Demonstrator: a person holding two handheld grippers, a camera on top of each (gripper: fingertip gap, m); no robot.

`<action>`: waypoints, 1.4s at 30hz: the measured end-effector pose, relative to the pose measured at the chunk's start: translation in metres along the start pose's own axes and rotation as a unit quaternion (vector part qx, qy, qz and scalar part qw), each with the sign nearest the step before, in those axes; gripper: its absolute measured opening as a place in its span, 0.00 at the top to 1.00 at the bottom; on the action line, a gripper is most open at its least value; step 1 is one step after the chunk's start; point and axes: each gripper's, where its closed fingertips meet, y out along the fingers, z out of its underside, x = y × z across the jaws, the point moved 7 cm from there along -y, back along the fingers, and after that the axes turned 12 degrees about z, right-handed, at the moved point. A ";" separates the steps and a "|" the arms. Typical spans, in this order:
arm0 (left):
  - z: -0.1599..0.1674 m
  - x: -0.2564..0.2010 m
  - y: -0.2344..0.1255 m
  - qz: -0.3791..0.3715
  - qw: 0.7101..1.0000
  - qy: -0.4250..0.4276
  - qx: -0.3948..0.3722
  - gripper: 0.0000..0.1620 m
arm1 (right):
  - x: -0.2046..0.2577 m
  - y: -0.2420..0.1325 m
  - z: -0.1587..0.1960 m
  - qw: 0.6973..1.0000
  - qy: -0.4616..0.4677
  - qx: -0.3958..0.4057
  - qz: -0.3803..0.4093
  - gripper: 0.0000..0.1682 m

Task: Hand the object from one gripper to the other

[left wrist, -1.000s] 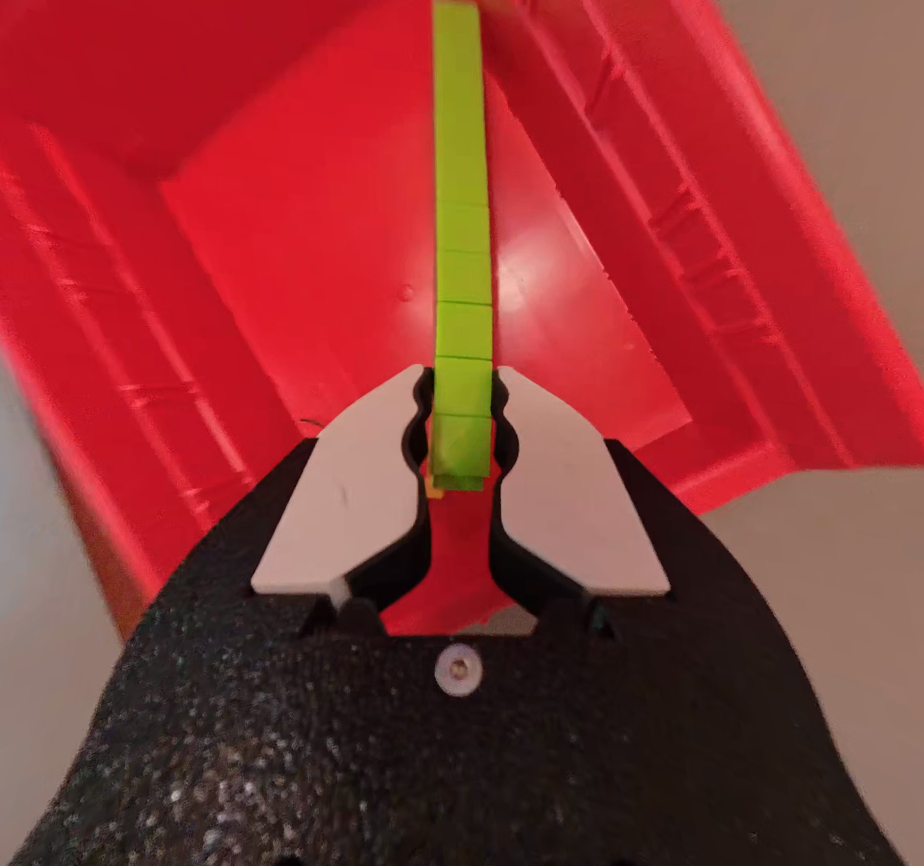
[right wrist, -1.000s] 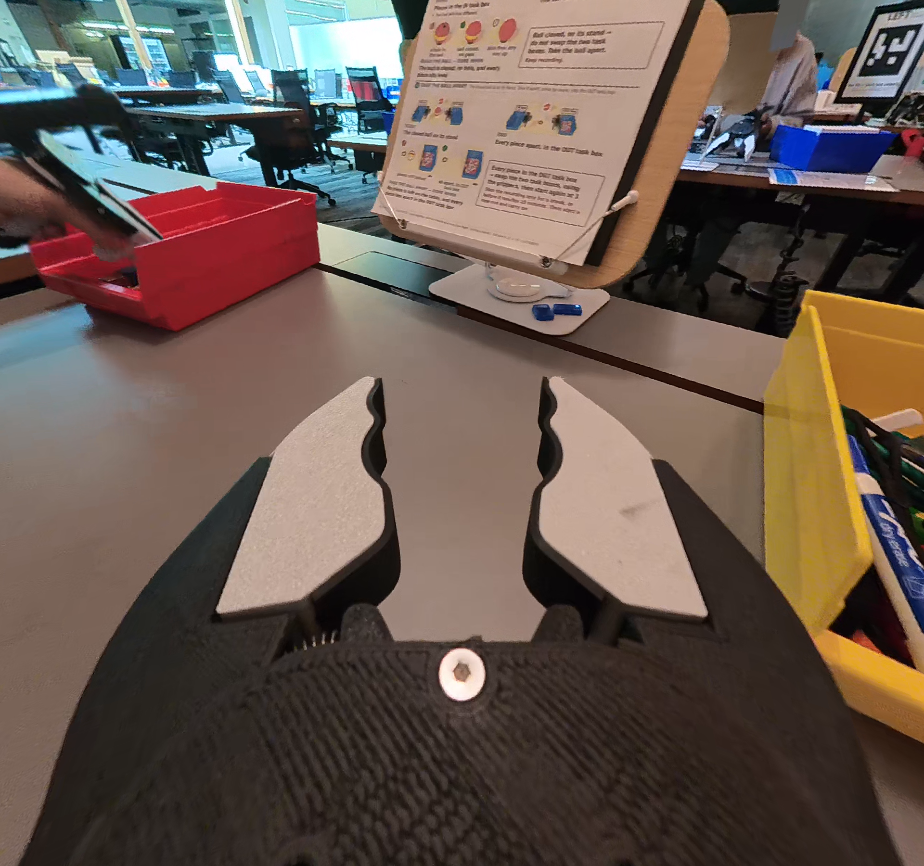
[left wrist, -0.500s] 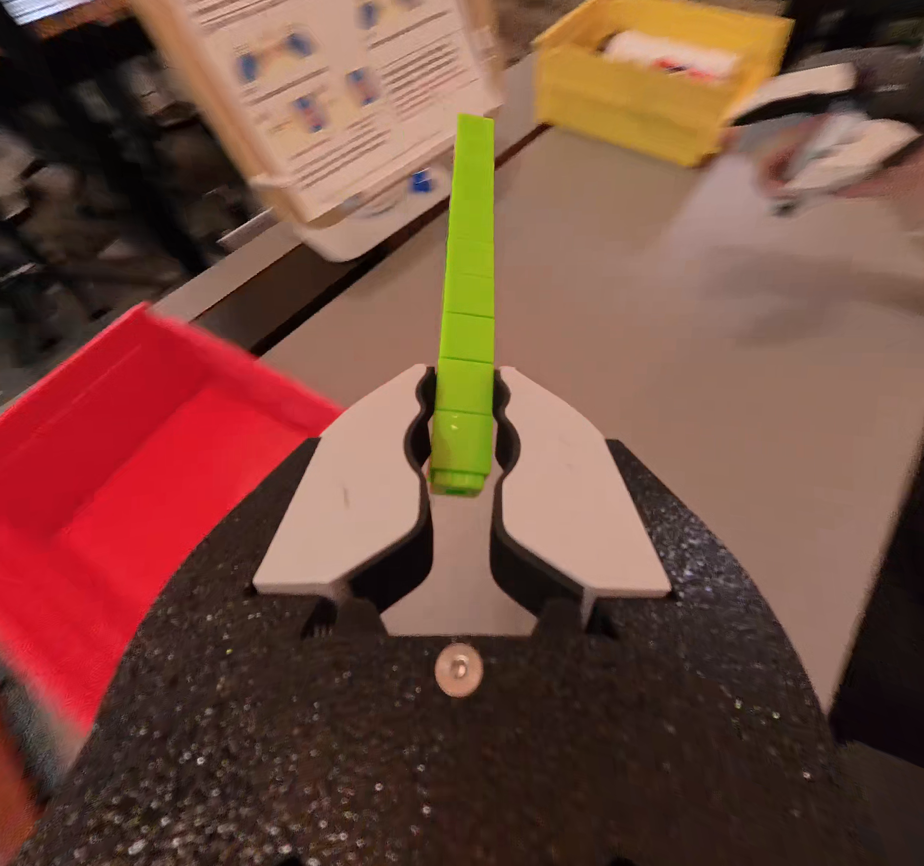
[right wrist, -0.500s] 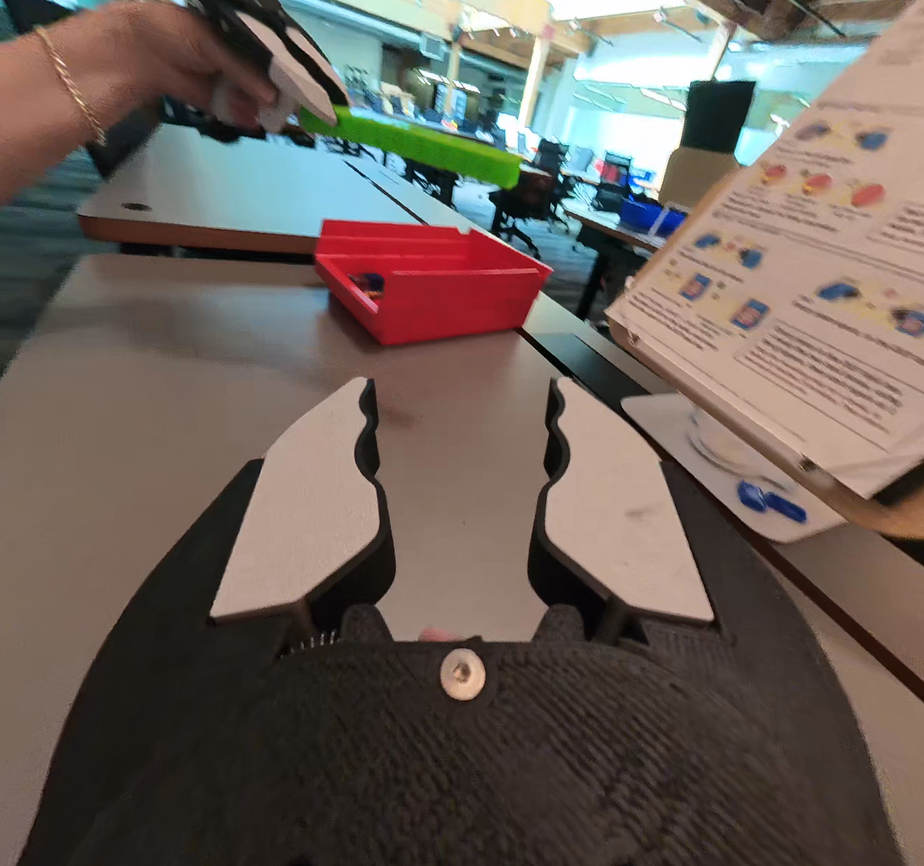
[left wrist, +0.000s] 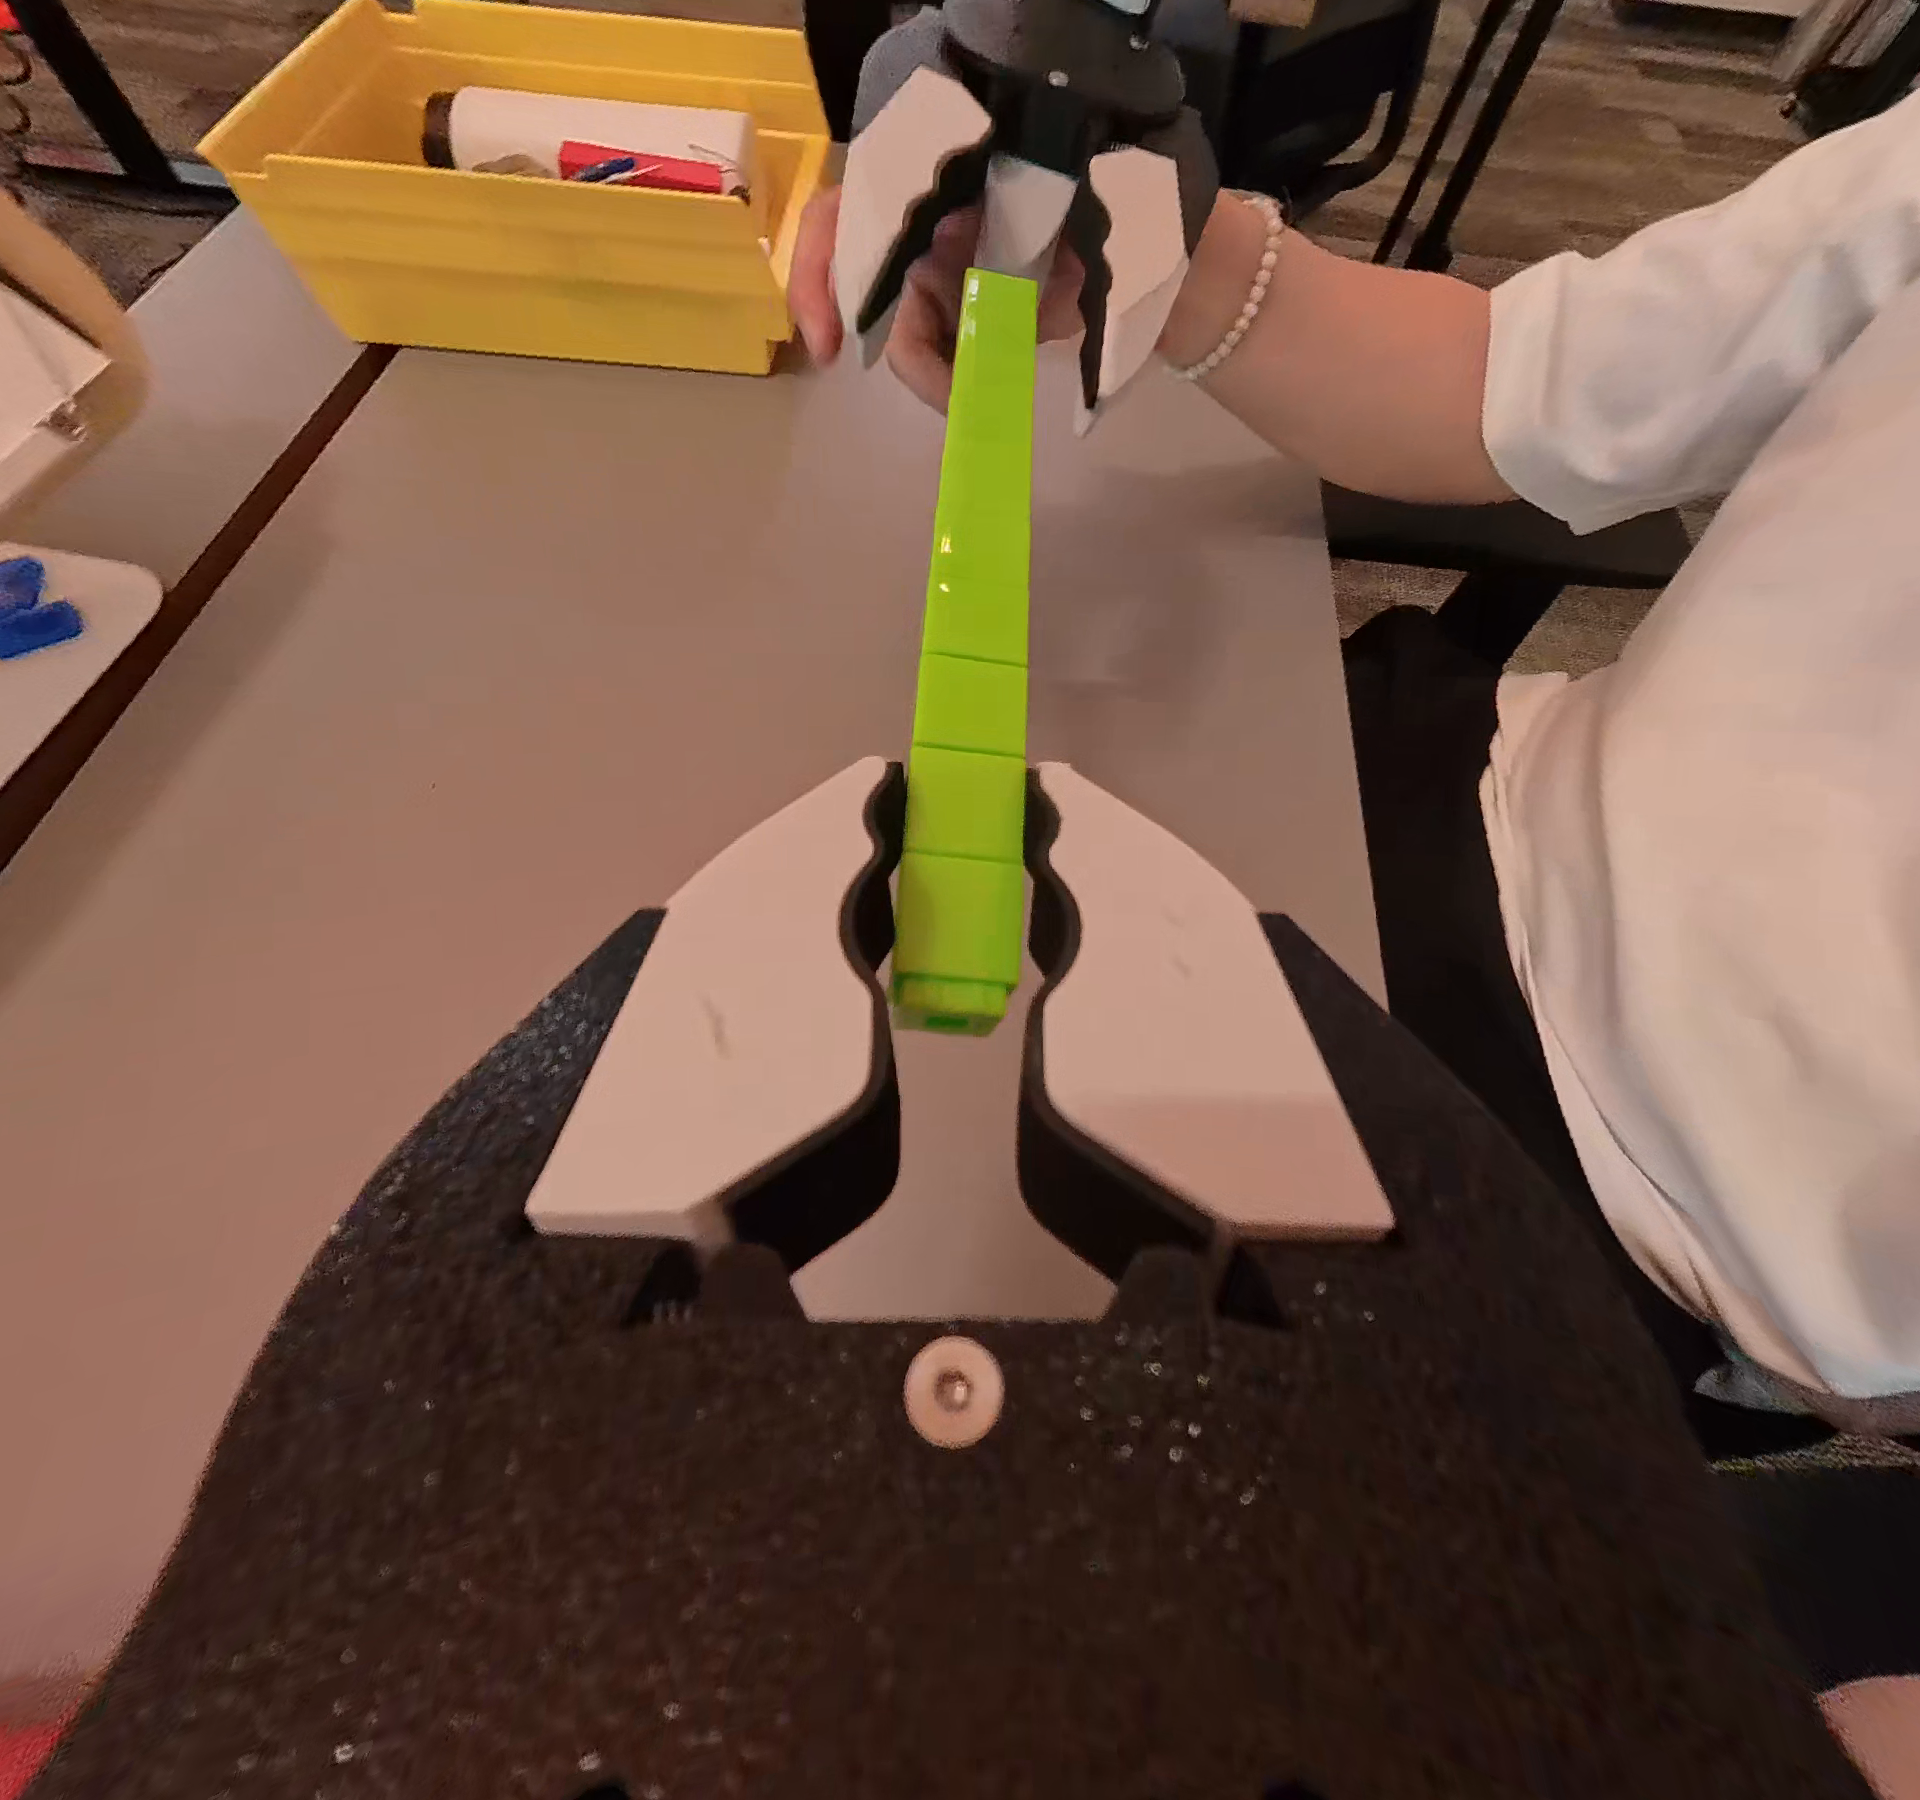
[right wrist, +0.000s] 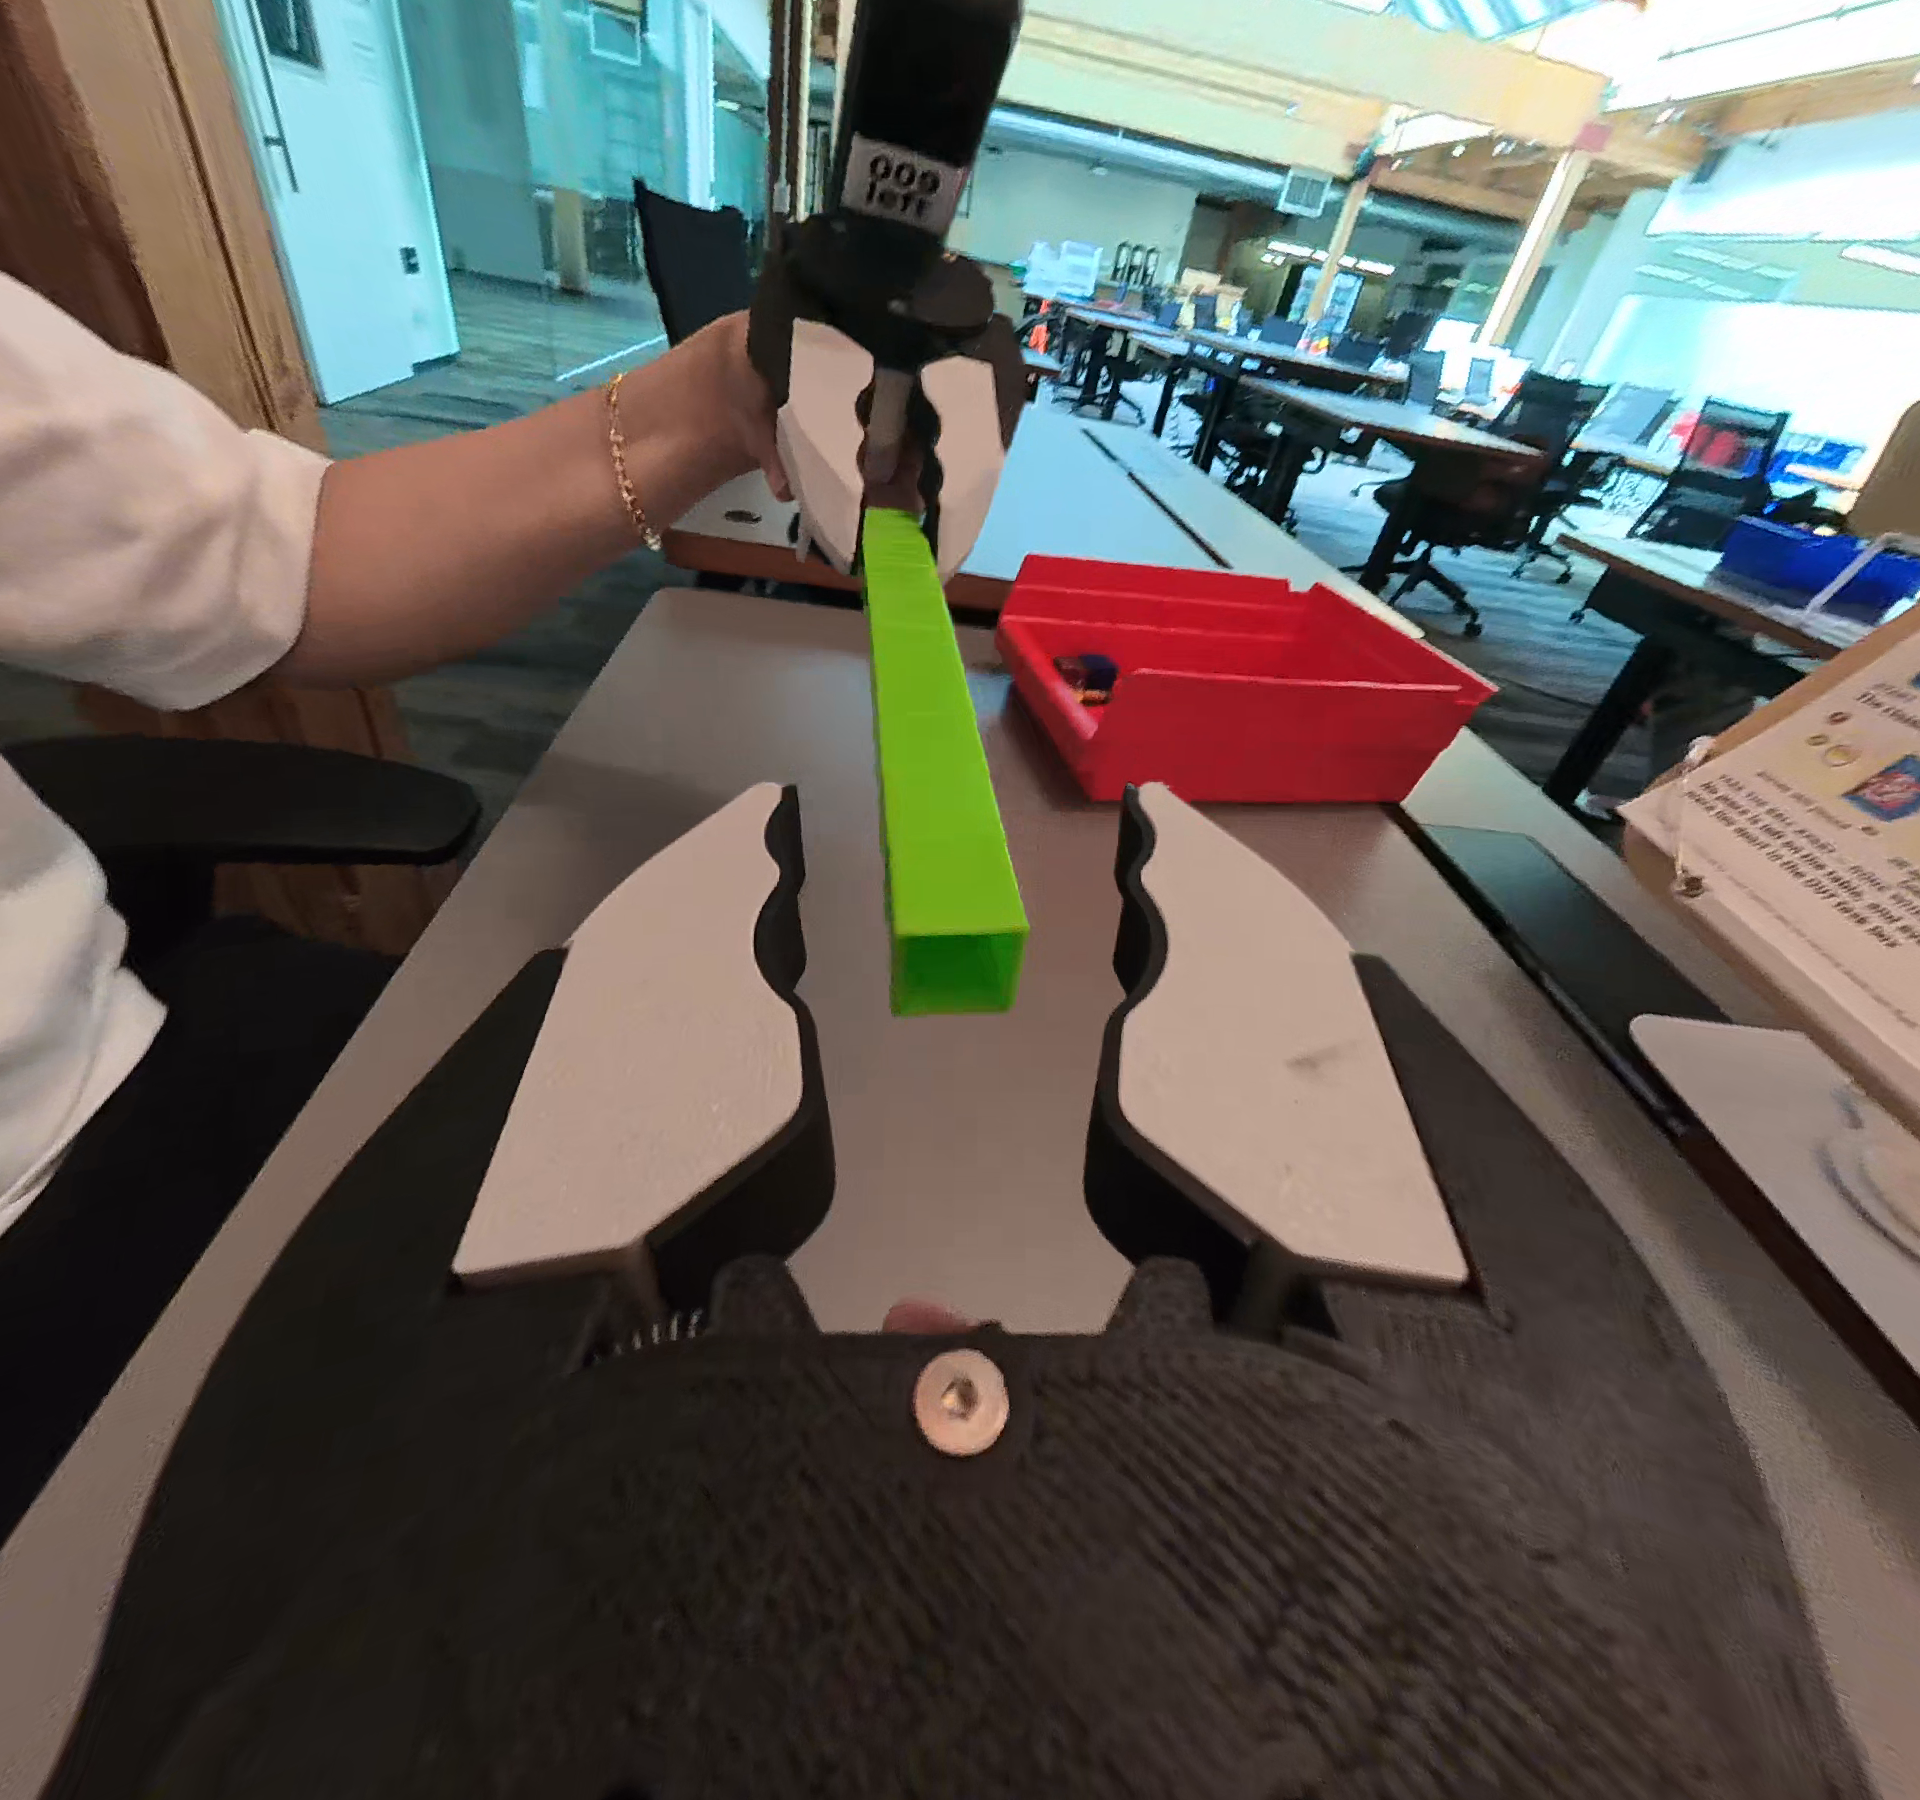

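Grey table (left wrist: 520, 711) below, yellow bin (left wrist: 520, 223) behind. Left gripper (left wrist: 961, 877) clamped on green block rod (left wrist: 977, 555), now swung away from red bin (right wrist: 1247, 711); far end between spread right gripper (right wrist: 961, 919), untouched. Ready for closing.

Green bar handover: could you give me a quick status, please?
Left gripper shut on green bar. Right gripper open around its free end. Nothing between.

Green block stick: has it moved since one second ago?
Yes. The green block stick, shut in the left hand-held gripper, has left the red bin and now points between the open right hand-held gripper fingers.
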 end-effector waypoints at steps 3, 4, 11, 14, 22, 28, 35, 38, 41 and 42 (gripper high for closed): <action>-0.006 -0.002 0.011 0.017 1.000 0.010 0.002 0.87 | 0.005 -0.009 0.006 1.000 -0.002 0.023 -0.008 0.72; -0.007 -0.002 0.014 0.019 1.000 0.011 0.004 0.87 | 0.007 -0.012 0.007 1.000 -0.006 0.021 -0.009 0.76; -0.015 0.000 0.025 0.023 1.000 0.021 0.003 0.87 | 0.011 -0.024 0.016 0.999 -0.020 0.030 -0.001 0.87; -0.017 0.002 0.027 0.026 0.999 0.025 -0.009 0.87 | 0.010 -0.025 0.021 0.999 0.002 0.039 0.000 0.87; -0.032 0.008 0.025 -0.071 0.991 0.087 -0.077 0.61 | 0.000 -0.031 0.017 1.000 0.016 0.003 0.022 0.87; -0.017 0.017 0.007 -0.185 0.946 0.066 -0.259 0.52 | -0.012 -0.037 0.017 0.996 0.057 -0.042 0.056 0.87; 0.011 0.019 0.058 -0.070 0.932 0.010 -0.356 0.63 | -0.011 -0.029 0.014 0.988 0.105 -0.100 0.053 0.87; 0.005 0.018 0.080 -0.036 0.936 0.016 -0.350 0.65 | -0.004 -0.019 0.017 0.985 0.130 -0.107 0.028 0.87; 0.005 0.019 0.091 -0.012 0.937 0.008 -0.348 0.73 | 0.004 -0.011 0.019 0.986 0.133 -0.103 0.013 0.87; 0.005 0.018 0.093 -0.006 0.936 0.009 -0.352 0.75 | 0.005 -0.009 0.020 0.986 0.131 -0.099 0.011 0.87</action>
